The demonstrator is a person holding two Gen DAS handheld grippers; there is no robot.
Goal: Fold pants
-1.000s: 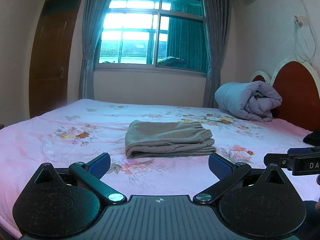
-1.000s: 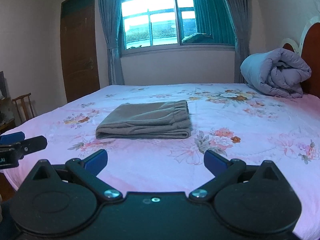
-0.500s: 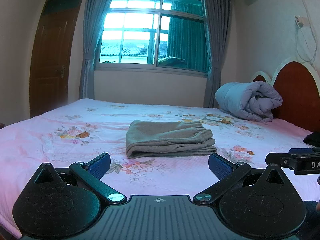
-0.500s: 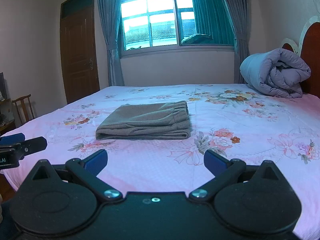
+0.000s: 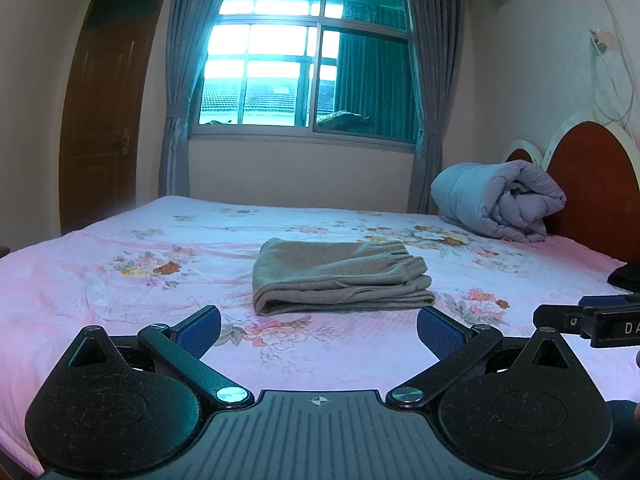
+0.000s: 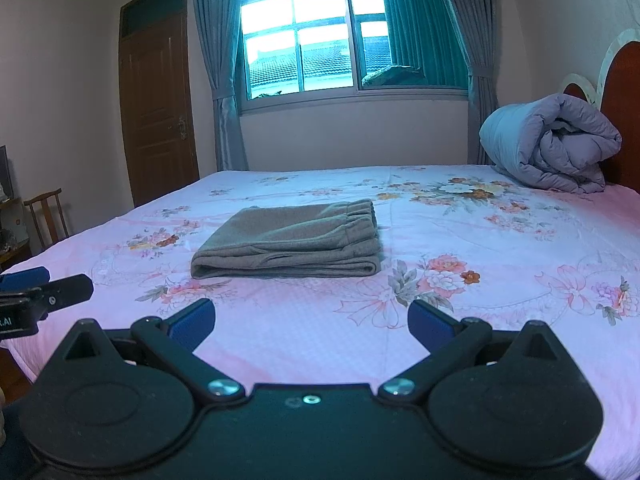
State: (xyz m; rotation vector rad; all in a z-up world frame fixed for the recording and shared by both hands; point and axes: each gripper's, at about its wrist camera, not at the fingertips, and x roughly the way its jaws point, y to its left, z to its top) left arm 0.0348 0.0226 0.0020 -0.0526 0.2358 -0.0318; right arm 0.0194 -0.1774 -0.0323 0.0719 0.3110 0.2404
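- Two claws hang at the near edge of the bed [image 5: 120, 280], both short of the pants [image 5: 340, 276] and touching no cloth.
- Left claw [image 5: 319, 326]: released, its blue ribbed pads [image 5: 198, 326] spread wide on black matte arms, nothing between them.
- Right claw [image 6: 311, 320]: also released, blue pads [image 6: 192, 320] wide apart and empty; its black tip shows at the right edge of the left wrist view.
- Pants: grey-brown, soft fleecy knit, folded into a flat rectangular stack of several layers, gathered elastic waistband [image 6: 360, 216] on top at the right end, rounded fold at the left end.
- Pants lie near the middle of the bed, on a pink sheet with a fine waffle texture and printed flowers.
- Beyond the pants, toward the round red headboard [image 5: 592, 184], a puffy lavender quilt [image 5: 500, 200] sits rolled into a fat bundle.
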